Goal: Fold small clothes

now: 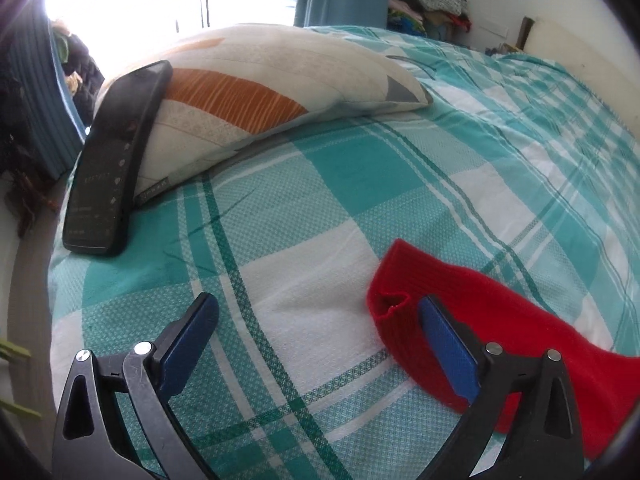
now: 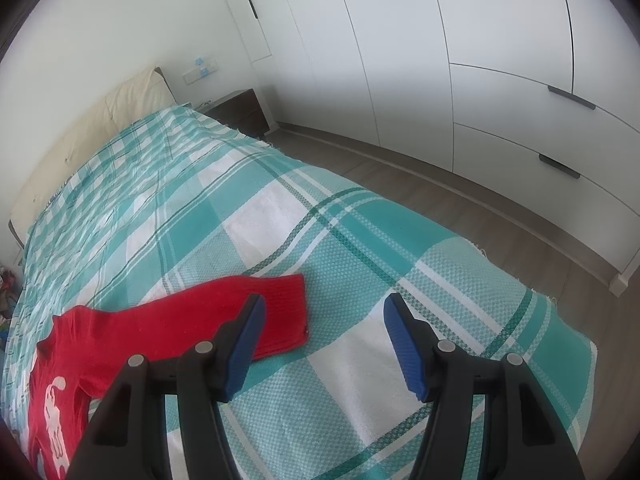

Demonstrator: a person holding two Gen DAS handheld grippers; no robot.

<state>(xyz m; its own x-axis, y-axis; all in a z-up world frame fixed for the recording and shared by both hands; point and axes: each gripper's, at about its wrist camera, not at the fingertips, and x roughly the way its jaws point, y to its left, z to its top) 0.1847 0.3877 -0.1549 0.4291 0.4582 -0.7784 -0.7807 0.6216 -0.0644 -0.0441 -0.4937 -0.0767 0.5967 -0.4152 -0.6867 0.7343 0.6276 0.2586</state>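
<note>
Garment: the small red knitted long-sleeved top [image 2: 132, 332] lies flat on the teal-and-white checked bedspread [image 2: 248, 184], sleeves spread outward so each cuff is reachable from its own side.
Left claw: your left claw [image 1: 318, 312] is spread wide and empty, hovering over the bed with one blue pad just beside the open cuff of the left sleeve [image 1: 404, 280]. Judged purpose: to take that cuff.
Right claw: your right claw [image 2: 324, 314] is likewise wide and holds nothing; its left finger overlaps the right sleeve [image 2: 280, 300] in view, contact not confirmed.
Progress: no fold is visible; the task appears to be at its start.
Surroundings: a white pillow with orange stripe [image 1: 256, 92] and a black flat device [image 1: 116, 156] leaning against it sit well apart from the garment.
Caution: the bedspread is soft; pinch only the sleeve layer.
</note>
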